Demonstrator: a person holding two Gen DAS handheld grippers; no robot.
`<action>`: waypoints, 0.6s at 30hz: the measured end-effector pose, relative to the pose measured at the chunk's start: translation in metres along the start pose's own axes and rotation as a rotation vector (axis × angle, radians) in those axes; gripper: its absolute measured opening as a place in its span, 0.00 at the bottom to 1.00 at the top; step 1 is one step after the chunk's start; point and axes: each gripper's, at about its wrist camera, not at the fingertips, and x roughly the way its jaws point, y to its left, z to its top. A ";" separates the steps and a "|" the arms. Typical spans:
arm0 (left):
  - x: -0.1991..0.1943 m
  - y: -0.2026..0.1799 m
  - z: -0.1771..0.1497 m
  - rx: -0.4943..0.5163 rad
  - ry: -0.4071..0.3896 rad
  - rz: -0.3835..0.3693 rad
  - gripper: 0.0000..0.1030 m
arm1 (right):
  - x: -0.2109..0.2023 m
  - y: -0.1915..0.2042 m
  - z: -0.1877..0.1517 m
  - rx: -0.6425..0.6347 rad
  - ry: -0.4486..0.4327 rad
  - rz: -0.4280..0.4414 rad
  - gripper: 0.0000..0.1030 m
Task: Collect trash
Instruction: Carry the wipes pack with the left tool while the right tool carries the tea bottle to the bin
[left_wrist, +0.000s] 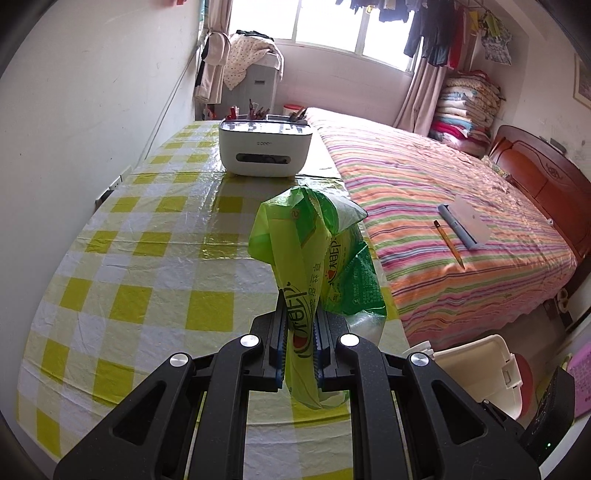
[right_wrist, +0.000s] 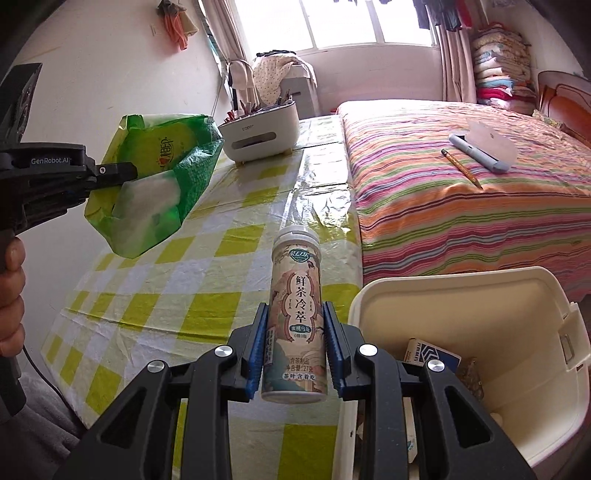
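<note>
My left gripper (left_wrist: 300, 325) is shut on a crumpled green plastic wrapper (left_wrist: 321, 251), held up over the yellow checked table (left_wrist: 147, 258). From the right wrist view the same wrapper (right_wrist: 155, 184) hangs at the left in that gripper (right_wrist: 127, 173), with a hand on its handle. My right gripper (right_wrist: 295, 317) is shut on a small cylindrical tea container (right_wrist: 295, 314) with a white cap, above the table's right edge. A cream trash bin (right_wrist: 480, 295) stands just right of it, with a small box (right_wrist: 432, 356) and other scraps inside.
A white desk organiser (left_wrist: 265, 149) with pens stands at the table's far end. A bed with a striped cover (left_wrist: 443, 206) runs along the table's right side, bearing a pencil (left_wrist: 448, 243) and a notebook with a pen (left_wrist: 467, 223). The wall lies left.
</note>
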 end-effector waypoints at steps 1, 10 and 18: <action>0.001 -0.005 -0.001 0.011 0.002 -0.006 0.10 | -0.002 -0.005 -0.001 0.015 -0.005 -0.003 0.27; 0.012 -0.040 -0.015 0.066 0.042 -0.045 0.10 | -0.029 -0.040 -0.003 0.104 -0.077 -0.037 0.27; 0.012 -0.070 -0.027 0.103 0.069 -0.110 0.10 | -0.043 -0.065 -0.010 0.166 -0.106 -0.076 0.27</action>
